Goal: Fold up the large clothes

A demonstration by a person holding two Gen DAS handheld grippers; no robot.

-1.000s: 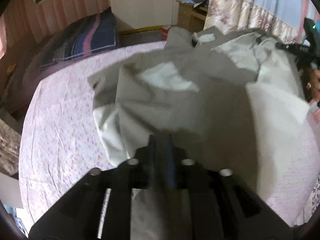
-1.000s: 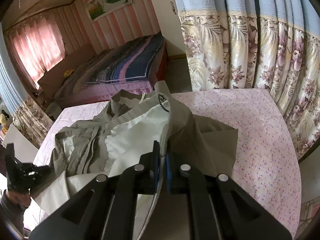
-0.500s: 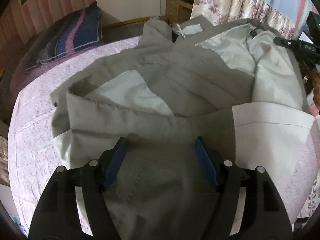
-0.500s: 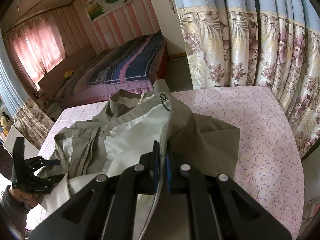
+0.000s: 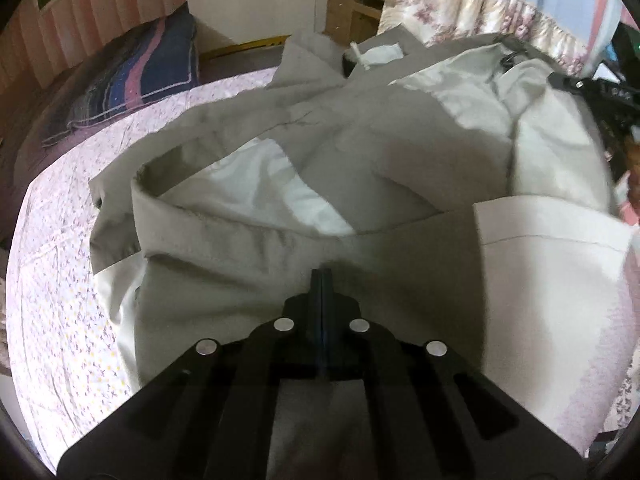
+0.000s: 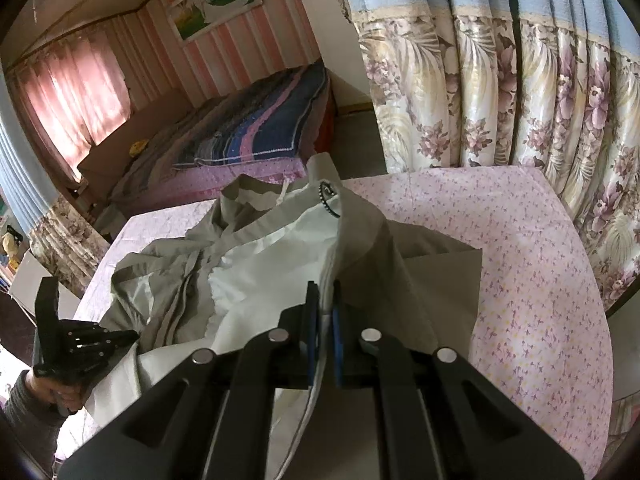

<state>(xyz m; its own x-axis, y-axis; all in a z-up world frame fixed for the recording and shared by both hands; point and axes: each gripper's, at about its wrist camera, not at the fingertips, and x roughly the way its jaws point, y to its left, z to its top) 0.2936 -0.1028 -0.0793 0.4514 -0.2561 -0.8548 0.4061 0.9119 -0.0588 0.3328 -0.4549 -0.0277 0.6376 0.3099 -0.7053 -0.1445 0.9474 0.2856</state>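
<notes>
A large khaki coat (image 5: 360,152) with pale lining lies crumpled on the pink flowered bed cover (image 5: 60,280). My left gripper (image 5: 322,276) points down at the coat's near hem, its jaws shut together with the tips pinching the khaki fabric. In the right wrist view the left gripper (image 6: 134,336) sits at the coat's (image 6: 272,264) left edge, held by a hand (image 6: 60,392). My right gripper (image 6: 326,292) is shut on the coat's front edge, with white lining caught between the blue pads (image 6: 336,328). The right gripper (image 5: 592,88) also shows at the far right of the left wrist view.
A second bed with a blue and pink striped blanket (image 6: 260,128) stands beyond the floor gap. Flowered curtains (image 6: 520,100) hang close along the right of the bed cover (image 6: 520,240). A wooden desk (image 5: 352,12) stands at the back wall.
My left gripper opened wide over the coat, came down onto its near hem, and closed again. The right gripper kept still with its hold on the front edge.
</notes>
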